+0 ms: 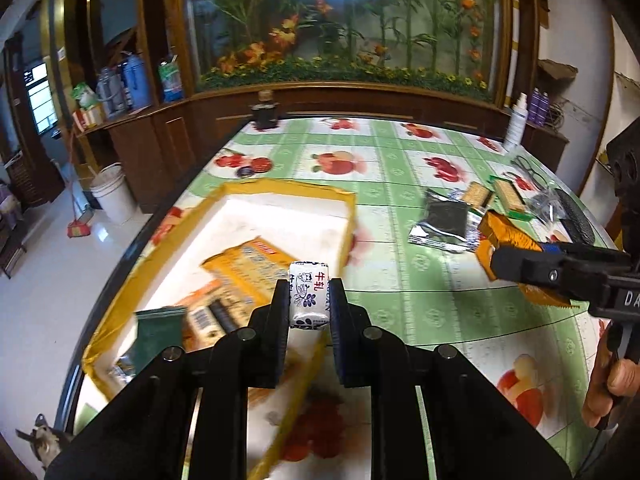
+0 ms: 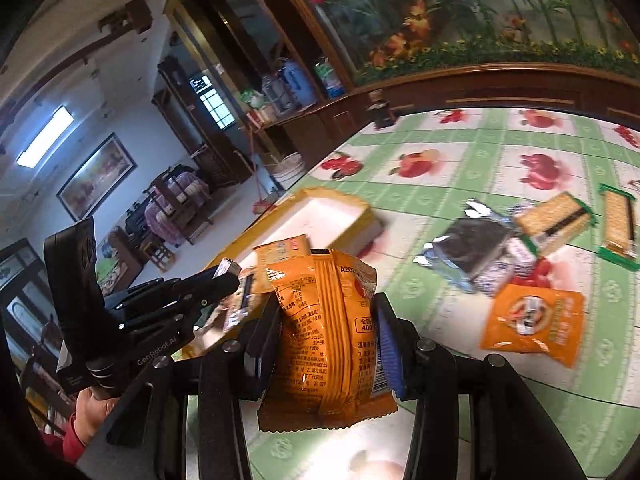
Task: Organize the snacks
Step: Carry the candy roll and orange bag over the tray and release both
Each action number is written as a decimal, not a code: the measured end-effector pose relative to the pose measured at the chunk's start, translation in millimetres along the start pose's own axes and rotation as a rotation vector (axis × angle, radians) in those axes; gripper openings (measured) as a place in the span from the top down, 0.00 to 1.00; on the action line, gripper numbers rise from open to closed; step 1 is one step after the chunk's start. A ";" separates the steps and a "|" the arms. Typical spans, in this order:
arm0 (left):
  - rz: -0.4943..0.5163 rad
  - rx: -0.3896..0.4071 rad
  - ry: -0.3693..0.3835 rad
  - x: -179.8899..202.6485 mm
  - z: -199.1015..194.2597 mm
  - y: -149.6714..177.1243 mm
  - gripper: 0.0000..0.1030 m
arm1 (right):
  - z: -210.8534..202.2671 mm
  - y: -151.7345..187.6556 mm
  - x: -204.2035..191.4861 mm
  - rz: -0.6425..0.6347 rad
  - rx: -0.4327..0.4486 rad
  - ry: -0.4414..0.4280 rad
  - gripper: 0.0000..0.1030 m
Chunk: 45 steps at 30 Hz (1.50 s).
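The left gripper (image 1: 309, 300) is pinched narrow on a small white candy (image 1: 308, 295) printed with blue flowers, a little cow and the red characters "牛轧", held above a yellow-edged box (image 1: 288, 191) that lies just ahead of and below it with packets inside. The right gripper (image 2: 322, 334) clamps an orange snack bag (image 2: 320, 336) with a crimped edge, dense black small print, a barcode and "400" on a white patch. Ahead and to its right on the green fruit-print tablecloth (image 2: 460, 148) lie a second orange bag (image 2: 534, 316), a silver packet (image 2: 472, 250) and two cracker packs (image 2: 554, 218).
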<state>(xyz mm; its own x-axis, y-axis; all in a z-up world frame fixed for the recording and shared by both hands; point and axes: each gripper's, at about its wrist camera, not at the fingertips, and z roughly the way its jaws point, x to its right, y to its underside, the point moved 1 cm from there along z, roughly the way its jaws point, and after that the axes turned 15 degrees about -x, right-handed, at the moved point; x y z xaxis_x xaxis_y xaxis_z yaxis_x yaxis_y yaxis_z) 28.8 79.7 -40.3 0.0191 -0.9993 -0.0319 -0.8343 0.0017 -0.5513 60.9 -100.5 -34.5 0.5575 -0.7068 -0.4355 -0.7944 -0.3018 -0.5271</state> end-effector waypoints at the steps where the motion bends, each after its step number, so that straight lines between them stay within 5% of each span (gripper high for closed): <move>1: -0.015 0.001 -0.009 -7.4 -0.4 1.4 0.85 | 6.7 -2.1 -6.8 -0.010 -0.008 -0.012 0.57; 14: -0.146 -0.012 -0.113 -77.1 9.4 15.9 0.84 | 96.9 -43.8 -82.8 -0.113 -0.105 -0.091 0.57; 24: -0.184 -0.072 -0.126 -98.1 37.5 25.0 0.84 | 150.8 -61.1 -106.2 -0.172 -0.170 0.003 0.57; 37: -0.209 -0.087 -0.186 -101.8 39.4 28.5 0.77 | 158.7 -60.8 -98.3 -0.164 -0.172 0.068 0.50; 41: -0.218 -0.080 -0.189 -103.1 36.6 28.2 0.75 | 157.3 -61.0 -95.3 -0.141 -0.168 0.075 0.31; 45: -0.240 -0.068 -0.177 -106.2 30.2 27.2 0.75 | 154.6 -61.0 -94.8 -0.136 -0.162 0.078 0.30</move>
<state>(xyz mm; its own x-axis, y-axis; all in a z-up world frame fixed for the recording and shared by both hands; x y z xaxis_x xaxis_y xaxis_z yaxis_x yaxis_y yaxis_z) 20.7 186.9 -77.1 0.3108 -0.9488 -0.0557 -0.8293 -0.2421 -0.5036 93.8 83.8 -73.9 0.6465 -0.6984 -0.3071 -0.7453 -0.4921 -0.4499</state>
